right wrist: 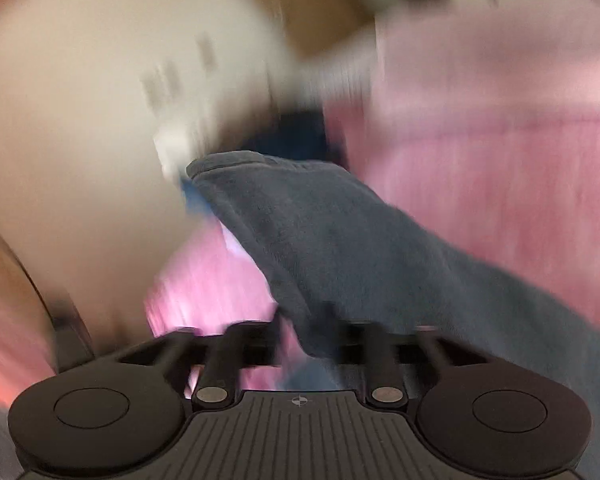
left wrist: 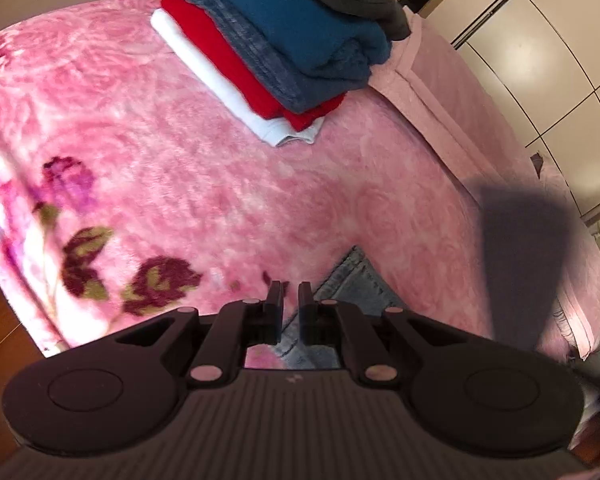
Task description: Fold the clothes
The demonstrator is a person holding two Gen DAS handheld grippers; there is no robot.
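My left gripper (left wrist: 290,296) hovers over the pink floral blanket (left wrist: 180,168), its fingers a narrow gap apart with nothing between them. A corner of blue denim (left wrist: 354,284) lies just right of its fingertips. A stack of folded clothes (left wrist: 284,40), white, red, blue and dark grey, sits at the far end of the bed. In the blurred right wrist view, my right gripper (right wrist: 308,336) is shut on a grey-blue garment (right wrist: 320,240) that stretches away above the pink bed. That garment shows as a dark blurred shape in the left wrist view (left wrist: 524,256).
The bed's right edge with a pale pink sheet (left wrist: 460,120) borders a cream tiled floor (left wrist: 540,60). Wooden floor (left wrist: 0,320) shows at the left. A beige wall (right wrist: 80,140) fills the left of the right wrist view.
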